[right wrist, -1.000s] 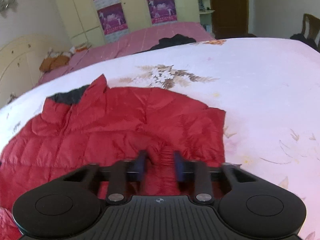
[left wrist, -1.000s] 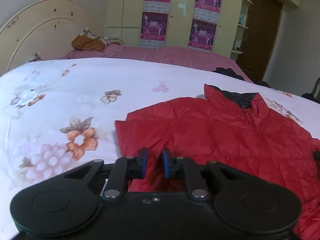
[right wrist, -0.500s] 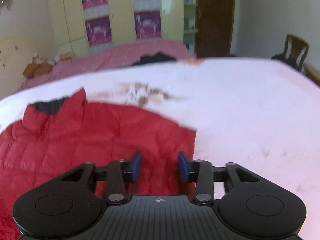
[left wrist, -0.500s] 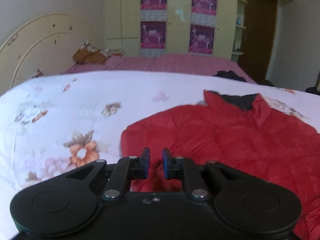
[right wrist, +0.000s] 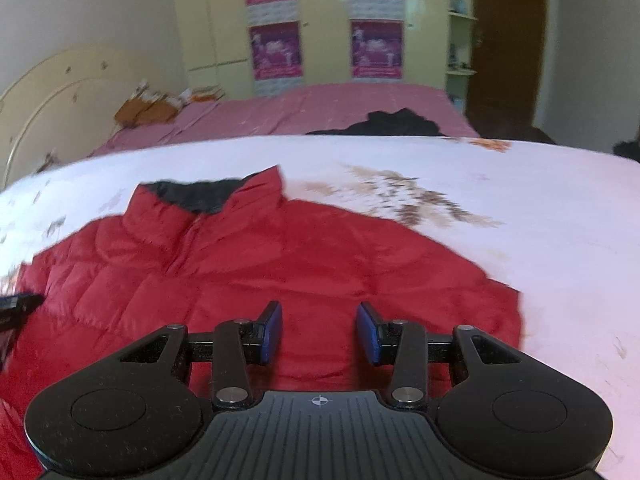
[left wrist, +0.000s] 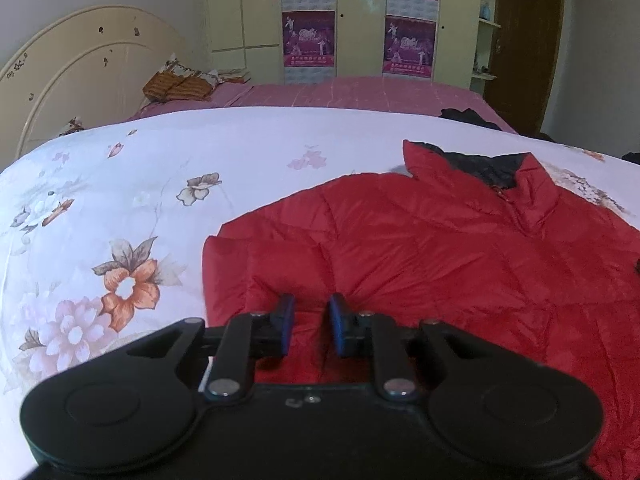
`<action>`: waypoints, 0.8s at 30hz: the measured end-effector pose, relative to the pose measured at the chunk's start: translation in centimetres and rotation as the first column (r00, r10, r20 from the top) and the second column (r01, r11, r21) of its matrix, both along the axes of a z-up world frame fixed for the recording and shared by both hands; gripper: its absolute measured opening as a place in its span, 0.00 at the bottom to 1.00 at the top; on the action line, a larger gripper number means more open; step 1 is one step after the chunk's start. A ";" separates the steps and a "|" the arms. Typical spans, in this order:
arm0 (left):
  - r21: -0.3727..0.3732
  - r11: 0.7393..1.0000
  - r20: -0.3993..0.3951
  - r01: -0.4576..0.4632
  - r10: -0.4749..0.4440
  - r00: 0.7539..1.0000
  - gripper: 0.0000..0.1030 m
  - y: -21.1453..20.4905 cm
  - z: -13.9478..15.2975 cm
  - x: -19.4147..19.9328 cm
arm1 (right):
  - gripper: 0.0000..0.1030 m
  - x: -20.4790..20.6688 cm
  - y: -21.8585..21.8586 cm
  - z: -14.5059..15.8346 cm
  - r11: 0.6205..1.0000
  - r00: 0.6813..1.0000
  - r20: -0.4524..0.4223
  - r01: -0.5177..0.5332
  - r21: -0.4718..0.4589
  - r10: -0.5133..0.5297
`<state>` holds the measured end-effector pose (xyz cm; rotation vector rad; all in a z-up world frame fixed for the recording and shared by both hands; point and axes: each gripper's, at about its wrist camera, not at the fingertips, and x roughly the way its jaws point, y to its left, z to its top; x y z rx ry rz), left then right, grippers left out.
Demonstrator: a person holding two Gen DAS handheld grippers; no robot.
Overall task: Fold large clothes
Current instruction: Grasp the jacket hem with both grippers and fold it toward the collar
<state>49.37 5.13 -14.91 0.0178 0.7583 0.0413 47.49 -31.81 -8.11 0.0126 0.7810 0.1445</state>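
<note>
Red jacket (left wrist: 440, 264) spread flat on the flowered bed cover (left wrist: 120, 184), dark collar lining away from the cameras. Left tool (left wrist: 310, 326) tilted down over a folded sleeve, jaws opening, nothing gripped. Right tool (right wrist: 319, 332) released above the jacket's lower part. Black clothing (right wrist: 384, 124) on the pink bed behind, clearer from the right wrist.

The right claw (right wrist: 319, 332) has let go of the jacket (right wrist: 320, 264), jaws apart.
</note>
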 end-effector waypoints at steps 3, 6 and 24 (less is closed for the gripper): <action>0.005 1.000 -0.002 -0.001 0.001 1.000 0.19 0.0 -0.3 0.1 | 0.40 0.6 0.3 -1.1 0.999 1.000 -0.014 -0.004 -0.041 0.003; 0.010 1.000 -0.005 0.001 -0.001 1.000 0.20 0.1 -0.5 0.2 | 0.40 1.3 -0.5 -2.1 0.998 0.999 -0.033 0.009 -0.068 -0.011; 0.064 0.998 -0.054 0.012 -0.009 0.999 0.22 -0.4 0.3 0.5 | 0.40 0.6 -4.1 -2.4 0.992 0.994 -0.097 0.037 -0.119 -0.049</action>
